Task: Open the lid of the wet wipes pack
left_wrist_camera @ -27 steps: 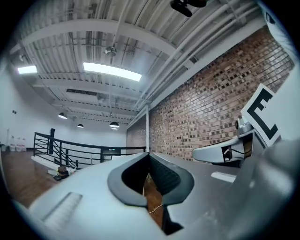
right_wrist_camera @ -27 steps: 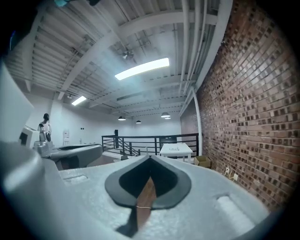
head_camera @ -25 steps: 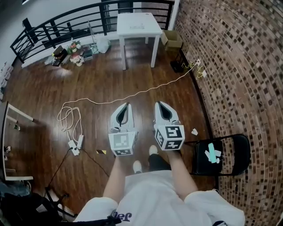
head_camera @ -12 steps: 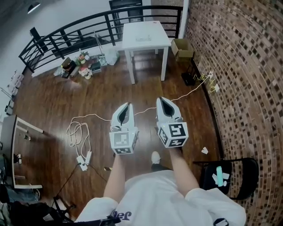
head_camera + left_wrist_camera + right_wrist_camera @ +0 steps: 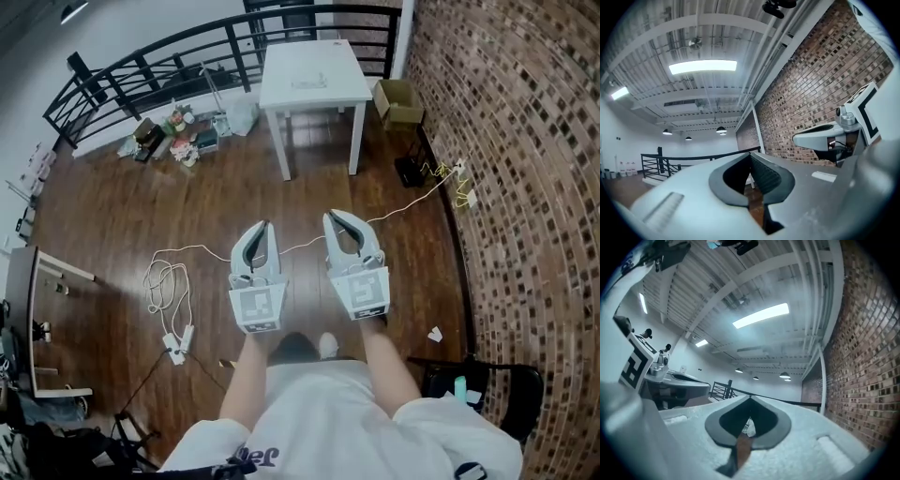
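The left gripper point(image 5: 265, 226) is closed right up: in its own view the two dark ribbed pads meet at the tip, nothing is caught between them, and only a sliver of floor shows through the gap further back. The right gripper point(image 5: 331, 217) is the same, its jaws together at the point and empty. The person holds both out in front at about waist height, side by side and near each other but not touching, noses pointing level towards the far end of the room. Each gripper shows at the edge of the other's view.

Below them is the dark wooden floor point(image 5: 112, 206), where a white cable point(image 5: 164, 277) loops down to a power strip point(image 5: 178, 342) on the person's left. Straight ahead, well apart from the grippers, a white table point(image 5: 314, 52) stands in front of the black railing point(image 5: 169, 47). A pale flat pack point(image 5: 307, 82) lies on its top, which looks like the wet wipes pack, though it is too small from here to make out a lid. Neither gripper is anywhere near it.

A brick wall point(image 5: 525, 141) runs along the person's right, with a cardboard box point(image 5: 398, 98) on the floor beside the table. A black chair point(image 5: 492, 394) stands by the wall close to the person's right side, with a small teal thing point(image 5: 460, 387) on its seat. Some clutter point(image 5: 178, 131) sits on the floor against the railing, left of the table
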The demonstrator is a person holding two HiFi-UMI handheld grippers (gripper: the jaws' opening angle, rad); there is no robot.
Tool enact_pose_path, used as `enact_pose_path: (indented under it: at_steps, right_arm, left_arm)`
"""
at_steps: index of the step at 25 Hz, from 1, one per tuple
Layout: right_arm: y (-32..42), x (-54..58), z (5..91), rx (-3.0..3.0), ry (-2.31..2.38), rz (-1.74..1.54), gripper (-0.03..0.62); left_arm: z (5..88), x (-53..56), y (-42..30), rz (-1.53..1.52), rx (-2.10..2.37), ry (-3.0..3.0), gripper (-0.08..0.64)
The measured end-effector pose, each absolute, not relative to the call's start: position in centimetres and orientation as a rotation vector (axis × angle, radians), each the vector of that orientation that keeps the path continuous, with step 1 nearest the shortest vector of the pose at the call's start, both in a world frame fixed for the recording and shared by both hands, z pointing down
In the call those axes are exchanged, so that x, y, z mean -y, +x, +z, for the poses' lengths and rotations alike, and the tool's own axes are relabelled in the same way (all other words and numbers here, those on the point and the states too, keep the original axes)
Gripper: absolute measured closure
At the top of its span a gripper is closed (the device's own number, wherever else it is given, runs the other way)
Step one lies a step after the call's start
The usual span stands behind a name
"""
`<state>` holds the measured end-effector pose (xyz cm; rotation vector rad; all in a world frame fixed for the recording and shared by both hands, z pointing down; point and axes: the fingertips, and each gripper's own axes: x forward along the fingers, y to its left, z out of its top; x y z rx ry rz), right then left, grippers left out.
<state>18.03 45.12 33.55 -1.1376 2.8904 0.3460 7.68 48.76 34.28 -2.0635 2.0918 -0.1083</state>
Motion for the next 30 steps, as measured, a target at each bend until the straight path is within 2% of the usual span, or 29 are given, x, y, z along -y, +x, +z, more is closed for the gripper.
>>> enact_pose_path:
  at_steps: [5,9,19,26,30]
  right_arm:
    - [16.0,-42.5,35.5,-2.955,-1.082,0.464,0.606]
    - [15.0,-39.7,35.5,-2.963,-1.051,0.595,0.606]
    - [8.8,-22.7,35.2,-2.791,-1.226,0.308,0.606]
    - [0.9,-16.2,34.7,-2.740,-1.286,0.408,0.606]
    - [-0.7,-13.5,34.5,-2.734,-1.313,0.428,0.606]
  left_arm:
    - [34.1,-46.2,6.0,0.043,-2.110,-2.011,0.552]
    - [35.4,-42.1,3.9,0.038,-2.129,-2.066,0.554]
    - [35.5,-26.5,-4.8,0.095,-2.105,-2.128,0.545]
    - [36.7,-18.3,-11.4,0.123,-2.080,-2.194,0.545]
    - [38.2,-14.8,-12.7,0.112,-2.088,-2.247,0.545]
